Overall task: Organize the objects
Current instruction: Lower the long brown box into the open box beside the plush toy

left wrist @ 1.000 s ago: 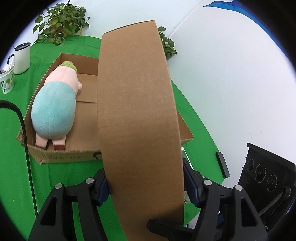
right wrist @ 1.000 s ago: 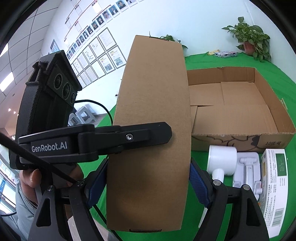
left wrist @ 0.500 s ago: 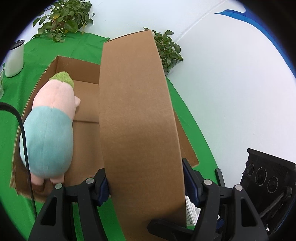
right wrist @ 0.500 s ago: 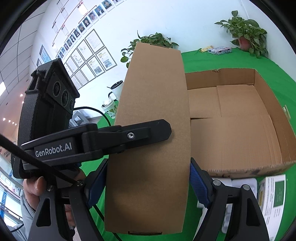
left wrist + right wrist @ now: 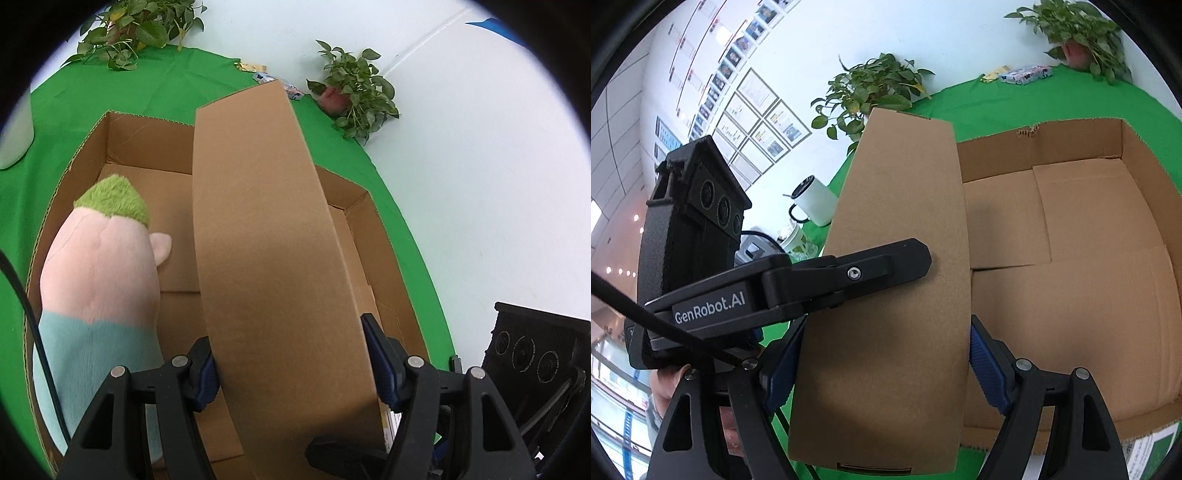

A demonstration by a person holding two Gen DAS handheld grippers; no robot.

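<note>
A flat brown cardboard box (image 5: 258, 240) is carried by both grippers above a large open carton (image 5: 147, 144). In the left wrist view my left gripper (image 5: 291, 369) is shut on the brown box, its blue pads pressing both sides. My right gripper (image 5: 884, 369) clamps the same brown box (image 5: 897, 221) the same way, and a left gripper finger (image 5: 879, 266) lies across the box's face. A plush toy (image 5: 99, 280) with a pink body, teal lower half and green tuft lies in the carton's left part. The carton's right part (image 5: 1052, 140) shows bare cardboard floor.
The carton rests on a green tablecloth (image 5: 147, 81). Potted plants (image 5: 354, 92) (image 5: 868, 92) stand at the table's far edge, with small packets (image 5: 1023, 74) beside them. A white mug (image 5: 812, 199) sits left of the carton. A white box with a green label (image 5: 1152, 450) lies in front of it.
Both grippers have carried the brown box forward over the open carton. The carton and plush toy now fill more of both views, and the white items in front of the carton have left the right view.
</note>
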